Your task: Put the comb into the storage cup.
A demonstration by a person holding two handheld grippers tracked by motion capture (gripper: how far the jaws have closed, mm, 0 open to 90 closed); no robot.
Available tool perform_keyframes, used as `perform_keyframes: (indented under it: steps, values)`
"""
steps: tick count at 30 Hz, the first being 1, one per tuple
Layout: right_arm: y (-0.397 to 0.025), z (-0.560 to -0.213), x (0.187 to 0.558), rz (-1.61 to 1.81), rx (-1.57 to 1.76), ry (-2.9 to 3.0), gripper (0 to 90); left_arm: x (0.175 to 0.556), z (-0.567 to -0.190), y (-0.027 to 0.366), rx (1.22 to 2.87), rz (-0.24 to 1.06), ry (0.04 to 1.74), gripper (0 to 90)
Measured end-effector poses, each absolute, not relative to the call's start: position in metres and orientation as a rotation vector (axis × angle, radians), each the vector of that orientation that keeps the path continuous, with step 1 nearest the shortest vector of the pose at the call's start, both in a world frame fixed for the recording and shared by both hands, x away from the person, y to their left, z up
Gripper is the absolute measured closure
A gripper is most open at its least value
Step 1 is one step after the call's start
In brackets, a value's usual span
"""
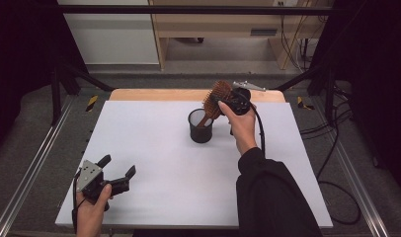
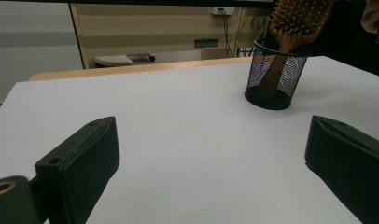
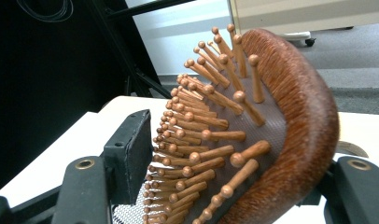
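Jaws of my left gripper [image 1: 120, 171] stand wide apart with nothing between them, low over the near left corner of the white table [image 1: 154, 163]; in the left gripper view its two black pads [image 2: 82, 161] frame bare tabletop, with the cup well beyond them.

Farther in, near the middle of the table toward its far edge, I see the black mesh pen cup [image 1: 200, 126] standing upright. The wooden paddle hairbrush [image 1: 217, 98] leans in it, handle down inside the mesh, head rising above the rim and tilted toward my right gripper [image 1: 223, 102].

My right gripper has its jaws on either side of the brush head; in the right gripper view one pad [image 3: 131, 154] sits just at the bristle side and the other jaw lies behind the back of the brush. I cannot tell whether they press on it or only bracket it.

Up close the hairbrush [image 3: 253, 140] has a reddish-brown, rounded wooden rim, a dark cushion, and rows of light wooden pins with ball tips. Through the mesh in the left gripper view, the handle [image 2: 270, 77] shows as the same brown wood.
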State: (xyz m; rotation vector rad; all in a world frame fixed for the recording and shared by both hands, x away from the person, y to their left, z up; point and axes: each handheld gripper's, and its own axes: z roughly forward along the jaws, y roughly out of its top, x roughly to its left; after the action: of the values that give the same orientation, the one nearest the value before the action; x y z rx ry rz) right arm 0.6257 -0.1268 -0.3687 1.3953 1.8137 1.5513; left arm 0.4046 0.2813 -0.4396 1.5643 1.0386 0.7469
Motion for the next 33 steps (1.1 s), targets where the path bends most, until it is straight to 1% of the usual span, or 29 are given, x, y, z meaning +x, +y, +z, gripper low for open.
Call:
perform_keyframes:
  steps: [7,18,33]
  values:
    - [-0.1260,-0.3688,0.6255,1.548,1.393,1.822,29.7,0.4046,-0.4397,0.2813,1.567,0.746,1.039,3.3]
    - [-0.1236,-0.3689,0.6250,1.508,1.387,1.834,17.3,0.4046,-0.4397,0.2813,1.566,0.746,1.039,3.3]
    - [-0.1257,-0.3670,0.6245,1.474,1.395,1.816,9.5,0.4048,-0.4399,0.2814,1.568,0.744,1.040,3.2]
